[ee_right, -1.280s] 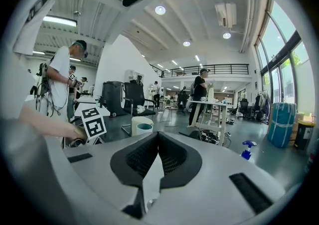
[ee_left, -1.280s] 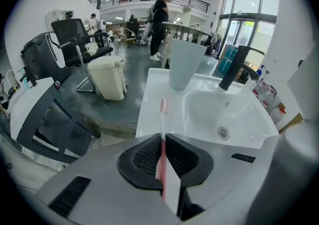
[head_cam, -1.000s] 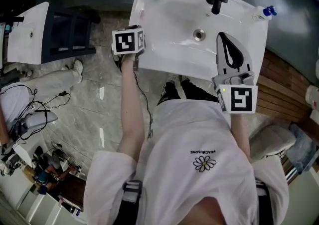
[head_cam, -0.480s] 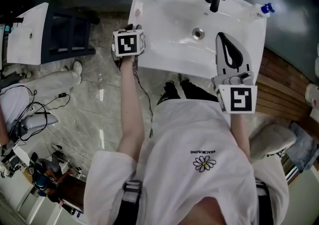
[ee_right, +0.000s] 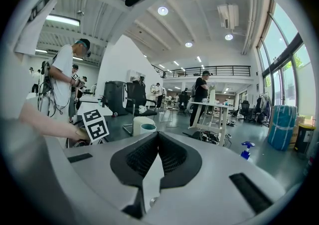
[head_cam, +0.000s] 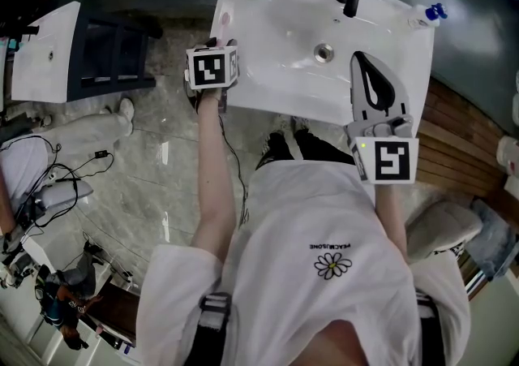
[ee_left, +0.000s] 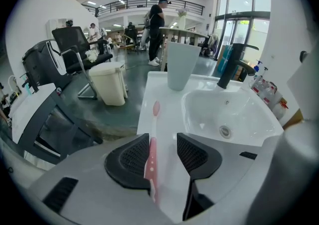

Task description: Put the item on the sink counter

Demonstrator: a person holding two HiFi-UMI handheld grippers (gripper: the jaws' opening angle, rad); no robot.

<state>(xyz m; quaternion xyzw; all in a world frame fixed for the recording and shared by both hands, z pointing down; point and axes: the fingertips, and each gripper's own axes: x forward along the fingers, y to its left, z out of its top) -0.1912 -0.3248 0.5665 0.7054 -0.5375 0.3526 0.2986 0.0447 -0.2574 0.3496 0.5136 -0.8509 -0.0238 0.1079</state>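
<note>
Since the toothbrush [ee_left: 151, 155] already lies on the counter [ee_left: 167, 119] left of the basin [ee_left: 234, 114], release is in hand: the left gripper [ee_left: 163, 144] jaws have just been opening and stand wide around it. Next, the gripper should lift clear without nudging it. The right gripper [ee_right: 157, 139] jaws are closed, empty.

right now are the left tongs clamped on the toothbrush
No, the left tongs have just been opening; the toothbrush lies loose between them.

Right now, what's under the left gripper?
A pink toothbrush on the sink counter, between the left gripper's jaws, which have just been opening. Its rear end is covered by the gripper.
</note>
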